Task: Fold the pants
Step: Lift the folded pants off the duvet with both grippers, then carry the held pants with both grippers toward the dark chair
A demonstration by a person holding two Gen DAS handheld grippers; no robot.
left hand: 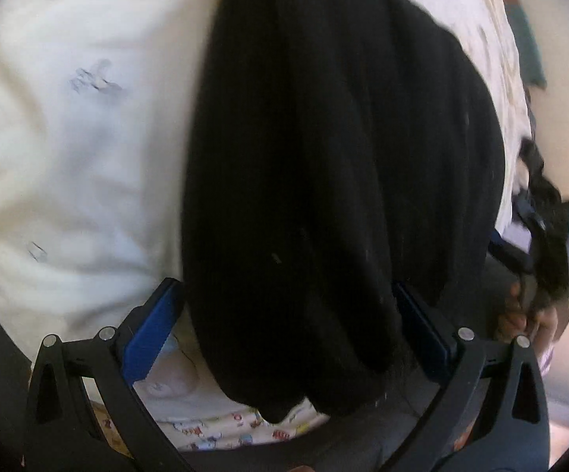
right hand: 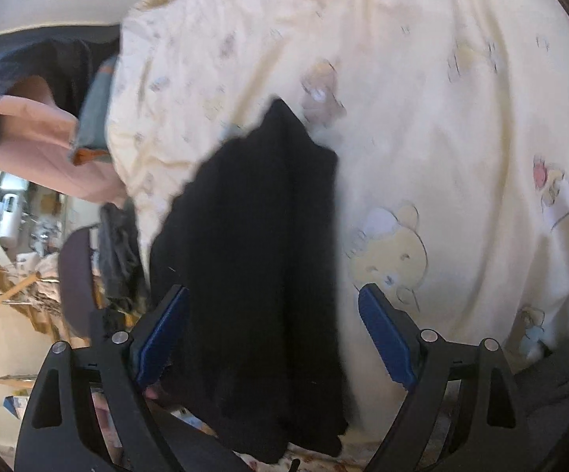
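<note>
Black pants (left hand: 323,157), folded into a long narrow strip, lie on a cream bed cover with bear prints (left hand: 68,137). My left gripper (left hand: 284,285) is open wide over the near end of the strip; the cloth lies between its blue pads (left hand: 150,330), which do not pinch it. In the right wrist view the pants (right hand: 260,216) run away from me across the cover (right hand: 441,157). My right gripper (right hand: 274,289) is open too. Its left pad (right hand: 162,338) is at the cloth's edge and its right pad stands clear of it.
At the far right of the left wrist view are the other gripper and a hand (left hand: 540,275). Left of the bed lie a pink garment (right hand: 48,145), a grey-blue cloth (right hand: 95,118) and dark clothes (right hand: 119,259). A wooden railing (right hand: 9,275) stands beyond.
</note>
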